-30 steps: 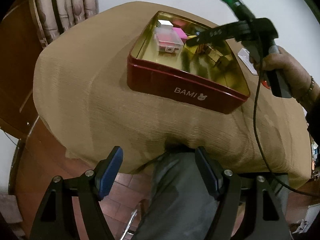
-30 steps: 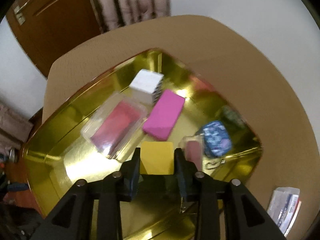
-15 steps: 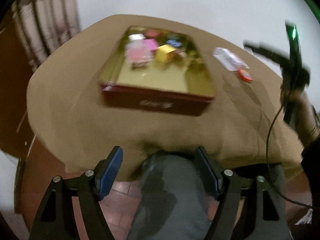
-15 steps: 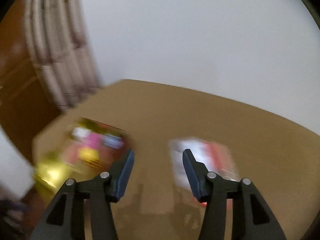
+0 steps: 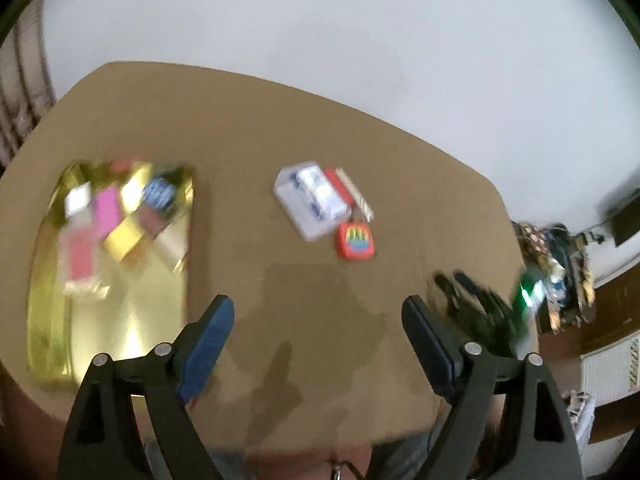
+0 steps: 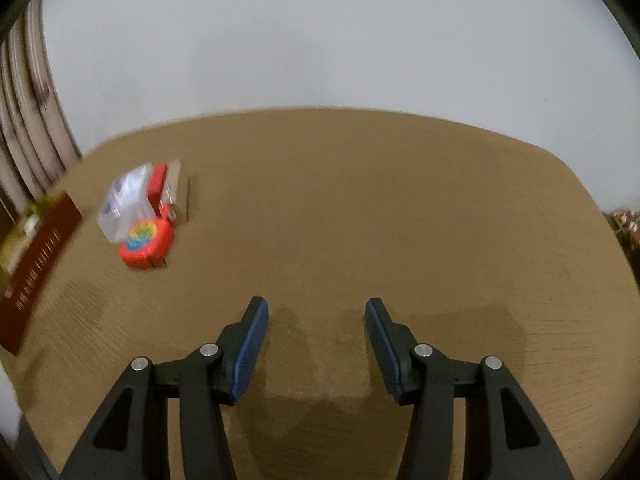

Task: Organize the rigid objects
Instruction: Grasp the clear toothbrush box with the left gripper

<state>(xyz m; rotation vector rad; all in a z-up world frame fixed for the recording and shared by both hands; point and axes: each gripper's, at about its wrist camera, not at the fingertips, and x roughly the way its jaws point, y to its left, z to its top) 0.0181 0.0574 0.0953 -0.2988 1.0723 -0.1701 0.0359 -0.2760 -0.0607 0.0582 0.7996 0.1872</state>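
A red tin [image 5: 48, 292] with a gold inside lies on the surface's left part, holding a white block [image 5: 78, 199], a pink slab [image 5: 106, 211], a yellow box [image 5: 125, 238] and a blue patterned piece [image 5: 159, 194], all blurred. Well apart to its right lie a clear plastic case [image 5: 310, 202] and, touching it, a red-orange case with rainbow stripes [image 5: 355, 241].

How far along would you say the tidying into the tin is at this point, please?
Mostly done: several items, including a pink block and a yellow box, already lie in the gold-lined tin. Nothing is in hand; the left gripper and right gripper are both open. Left on the table: the clear packet and the red rainbow-topped piece.
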